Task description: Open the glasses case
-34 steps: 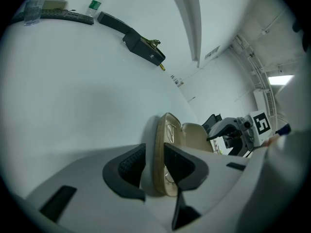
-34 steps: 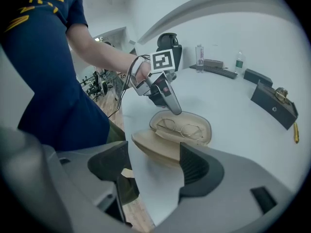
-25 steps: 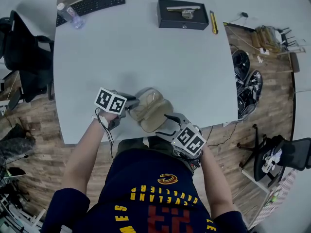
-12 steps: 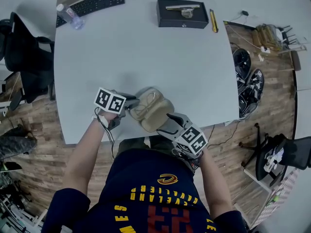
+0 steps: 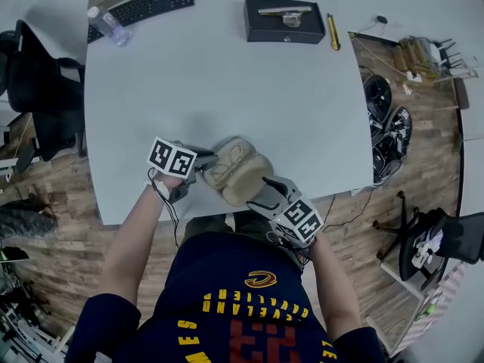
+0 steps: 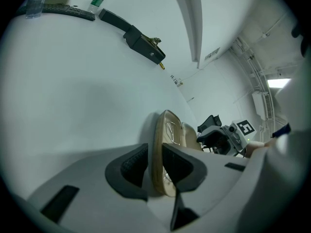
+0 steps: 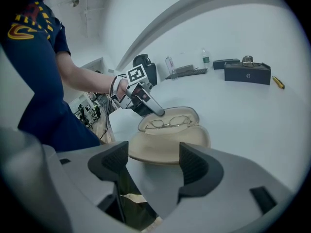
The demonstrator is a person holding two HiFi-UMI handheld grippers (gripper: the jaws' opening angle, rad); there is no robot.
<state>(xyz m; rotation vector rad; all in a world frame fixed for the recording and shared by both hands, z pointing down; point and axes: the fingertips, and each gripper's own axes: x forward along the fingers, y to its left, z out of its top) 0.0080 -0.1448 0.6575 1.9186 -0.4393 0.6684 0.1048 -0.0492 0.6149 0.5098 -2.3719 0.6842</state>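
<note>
"Looking at the table [image 5: 227,74], where did you see the case [image 5: 236,171]?"

"At its near edge, lying open. Both beige halves were flat on the top, and the glasses [image 7: 168,122] lay in the half farther from that edge."

"And the left gripper [image 5: 206,159]?"

"It was low over the near edge, on the left side. Its jaws had just been closing and stood narrow, with the rim of the glasses half between them. One pad [image 6: 180,161] lay against the rim and the other looked a sliver off it."

"The right gripper [image 5: 255,191]?"

"That was at the near edge too, on the right side. Its jaws were wide apart and the empty half's edge sat just ahead of them, pinched by neither."

"Anything else on the table?"

"A black box [image 5: 284,21] by the far edge. A keyboard [image 5: 144,6] and a bottle [image 5: 108,23] were at the far left corner."
</note>
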